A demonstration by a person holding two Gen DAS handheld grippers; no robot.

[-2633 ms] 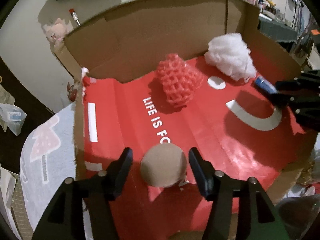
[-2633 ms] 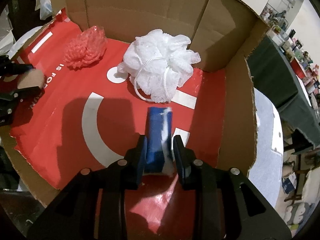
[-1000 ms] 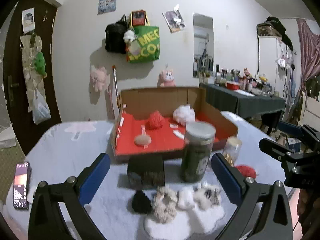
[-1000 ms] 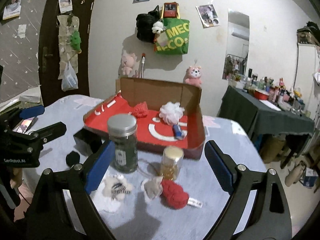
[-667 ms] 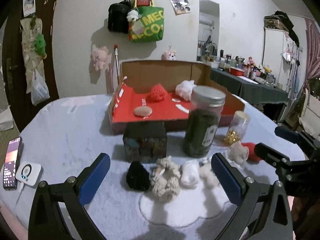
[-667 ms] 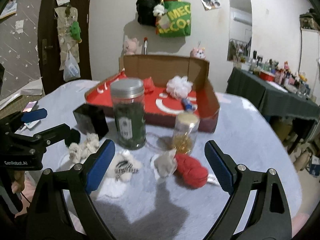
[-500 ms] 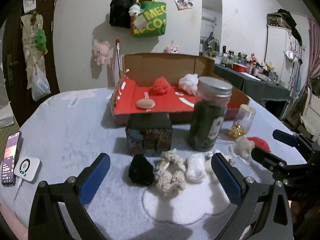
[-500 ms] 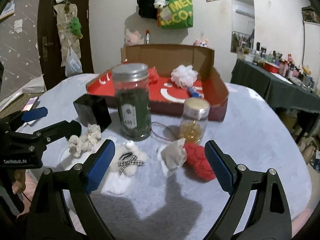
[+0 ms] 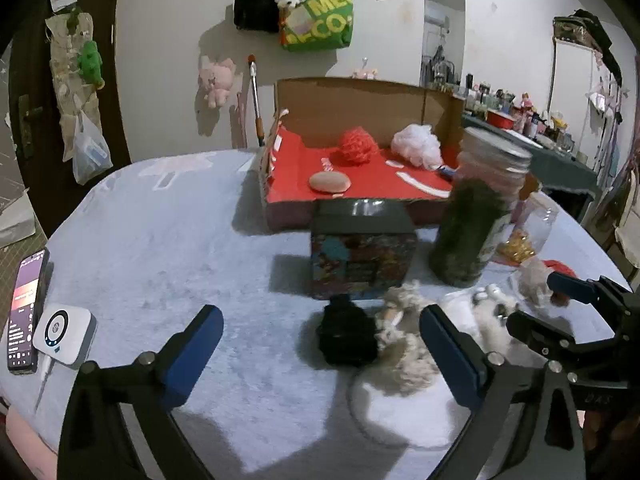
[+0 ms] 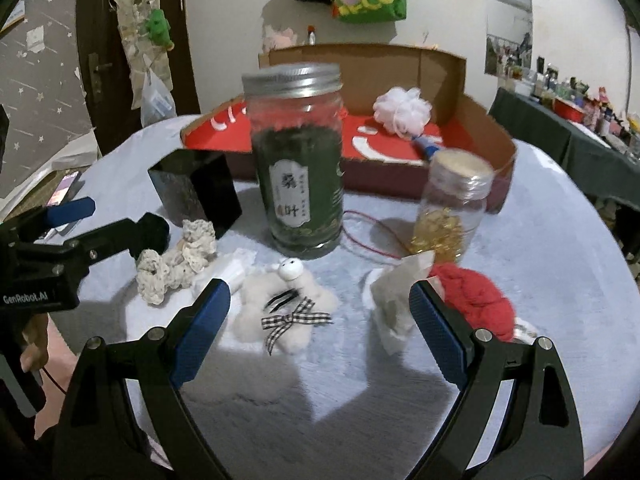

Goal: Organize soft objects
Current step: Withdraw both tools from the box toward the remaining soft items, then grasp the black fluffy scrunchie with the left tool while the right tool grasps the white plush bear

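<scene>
Left gripper (image 9: pixel 320 346), right gripper (image 10: pixel 319 310) — both spread, empty — two jars (image 10: pixel 298 160), four box items (image 9: pixel 330 181).

A tall green-filled jar (image 10: pixel 298 160) stands ahead of the right tongs, a small gold-filled jar (image 10: pixel 450 208) to its right. A black box (image 10: pixel 196 194) sits left of it. Left of the left tongs lie a phone (image 9: pixel 26 308) and a white puck (image 9: pixel 64 334).

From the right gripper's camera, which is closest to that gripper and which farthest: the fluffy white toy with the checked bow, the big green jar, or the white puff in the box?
1. The fluffy white toy, nearest, on the table between the open fingers of the right gripper.
2. The green jar, standing behind it, mid-table.
3. The white puff, farthest, inside the cardboard box.
</scene>
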